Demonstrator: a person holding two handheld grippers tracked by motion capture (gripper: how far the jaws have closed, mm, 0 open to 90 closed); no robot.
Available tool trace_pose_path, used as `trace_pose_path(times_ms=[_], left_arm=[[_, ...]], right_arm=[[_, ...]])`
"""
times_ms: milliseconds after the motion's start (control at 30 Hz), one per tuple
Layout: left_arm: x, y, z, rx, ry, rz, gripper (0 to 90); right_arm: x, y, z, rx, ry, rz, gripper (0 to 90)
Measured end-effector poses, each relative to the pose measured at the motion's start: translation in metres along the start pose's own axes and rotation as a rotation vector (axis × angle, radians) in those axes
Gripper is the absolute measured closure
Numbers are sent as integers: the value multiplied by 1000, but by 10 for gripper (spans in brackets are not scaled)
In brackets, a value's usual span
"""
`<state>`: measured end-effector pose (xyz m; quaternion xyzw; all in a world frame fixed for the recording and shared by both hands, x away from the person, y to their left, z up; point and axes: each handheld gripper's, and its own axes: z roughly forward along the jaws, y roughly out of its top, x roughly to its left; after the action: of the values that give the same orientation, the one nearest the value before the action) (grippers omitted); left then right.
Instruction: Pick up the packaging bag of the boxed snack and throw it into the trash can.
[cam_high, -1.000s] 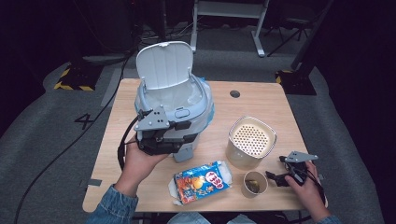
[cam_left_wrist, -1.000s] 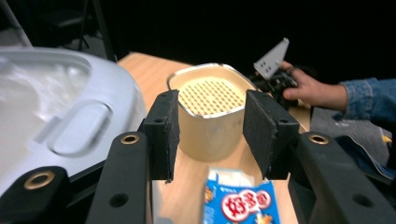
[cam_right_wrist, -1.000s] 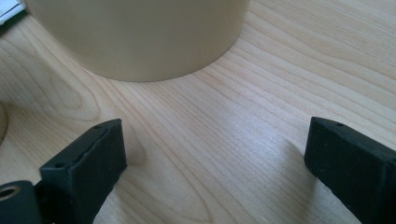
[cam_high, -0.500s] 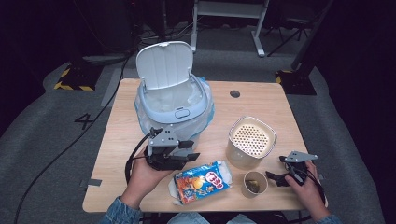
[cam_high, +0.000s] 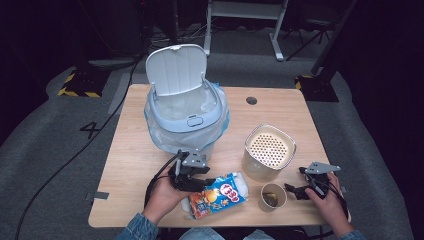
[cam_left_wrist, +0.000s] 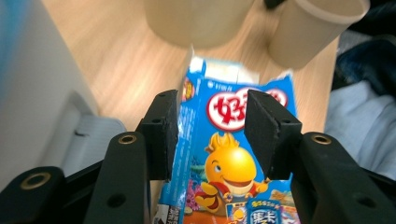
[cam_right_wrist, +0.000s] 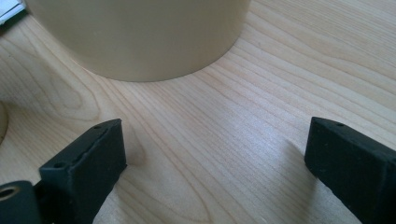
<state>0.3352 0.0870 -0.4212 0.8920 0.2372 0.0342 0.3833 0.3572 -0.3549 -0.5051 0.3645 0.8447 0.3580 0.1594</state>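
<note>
Left tool (cam_high: 200, 181) sits low over the blue snack packet (cam_high: 218, 194), jaws part open and straddling it, pads not clearly pressing; packet lies flat at the surface's (cam_high: 130, 150) near edge. Bin (cam_high: 186, 117) stands lid-up just behind, likely the drop spot. Right tool (cam_high: 295, 190) rests wide open and empty beside the paper cup (cam_high: 273, 196) and beige canister (cam_high: 269, 151).

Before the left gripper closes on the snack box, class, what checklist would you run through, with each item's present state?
1. Left gripper jaws astride the snack box: ok.
2. Pads pressing on the box: cannot tell.
3. Bin lid up: ok.
4. Paper cup apart from the box: ok.
5. Right gripper open, nothing between its jaws: ok.
6. Perforated container off the box: ok.
</note>
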Motion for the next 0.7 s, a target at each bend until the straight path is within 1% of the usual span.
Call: trace_pose_path(times_ms=[67, 100, 133, 167, 200, 233, 267, 300, 333, 400, 433, 467, 533, 600, 633, 700], left_arm=[[1, -2, 7, 23, -2, -6, 539], [3, -3, 11, 45, 3, -15, 537], [4, -4, 15, 57, 0, -22, 535], [6, -5, 18, 80, -3, -34, 535], [7, -7, 22, 95, -10, -43, 535], [10, -9, 29, 121, -22, -60, 537], [10, -9, 29, 121, -22, -60, 539], [11, -10, 32, 141, -31, -63, 539], [11, -11, 34, 159, -31, -74, 543], [13, -12, 38, 184, -22, -69, 545], [14, -12, 39, 187, -27, -71, 548], [14, -12, 40, 187, -34, -82, 557], [17, -12, 40, 183, -38, -92, 560], [19, -13, 40, 180, -53, -107, 569], [19, -13, 39, 182, -53, -113, 573], [19, -13, 39, 177, -39, -99, 573]], right_arm=[[0, 0, 0, 0, 0, 0, 54], [0, 0, 0, 0, 0, 0, 54], [0, 0, 0, 0, 0, 0, 54], [0, 0, 0, 0, 0, 0, 54], [0, 0, 0, 0, 0, 0, 54], [0, 0, 0, 0, 0, 0, 54], [0, 0, 0, 0, 0, 0, 54], [0, 0, 0, 0, 0, 0, 54], [0, 0, 0, 0, 0, 0, 54], [0, 0, 0, 0, 0, 0, 54], [0, 0, 0, 0, 0, 0, 54], [0, 0, 0, 0, 0, 0, 54], [0, 0, 0, 0, 0, 0, 54], [0, 0, 0, 0, 0, 0, 54], [0, 0, 0, 0, 0, 0, 54], [0, 0, 0, 0, 0, 0, 54]])
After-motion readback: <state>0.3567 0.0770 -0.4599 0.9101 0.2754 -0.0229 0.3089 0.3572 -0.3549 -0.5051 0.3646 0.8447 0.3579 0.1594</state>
